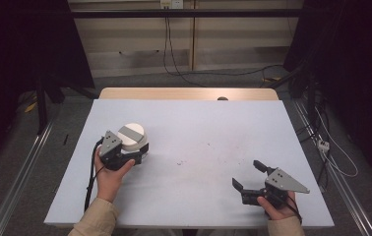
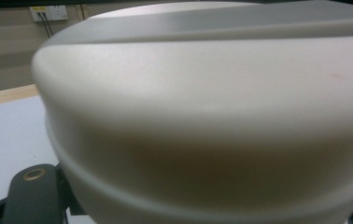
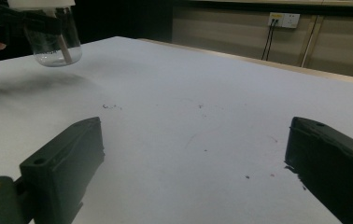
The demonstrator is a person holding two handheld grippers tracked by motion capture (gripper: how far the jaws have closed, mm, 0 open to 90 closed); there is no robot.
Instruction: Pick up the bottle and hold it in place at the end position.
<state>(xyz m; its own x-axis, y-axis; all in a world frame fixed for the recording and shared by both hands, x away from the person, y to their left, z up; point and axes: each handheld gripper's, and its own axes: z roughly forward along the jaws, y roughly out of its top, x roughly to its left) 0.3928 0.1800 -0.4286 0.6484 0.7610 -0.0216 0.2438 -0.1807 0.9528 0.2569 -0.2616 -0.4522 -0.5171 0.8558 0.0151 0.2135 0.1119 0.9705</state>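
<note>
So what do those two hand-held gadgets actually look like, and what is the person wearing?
Each is black: the left gripper and right gripper carry a grey three-cornered plate on top. The jaws are chunky black blocks. A black cable trails from the left one. The sleeves are beige.

Probably lab: rig rails (image 1: 16, 172), loose cables (image 1: 174, 59), wall sockets (image 3: 283, 19), dark curtains (image 1: 21, 44).

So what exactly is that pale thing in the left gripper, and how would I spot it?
Look at the white table, left side. There the left gripper holds a clear jar with a broad cream lid, lifted off the surface. Nothing else there is see-through.
</note>
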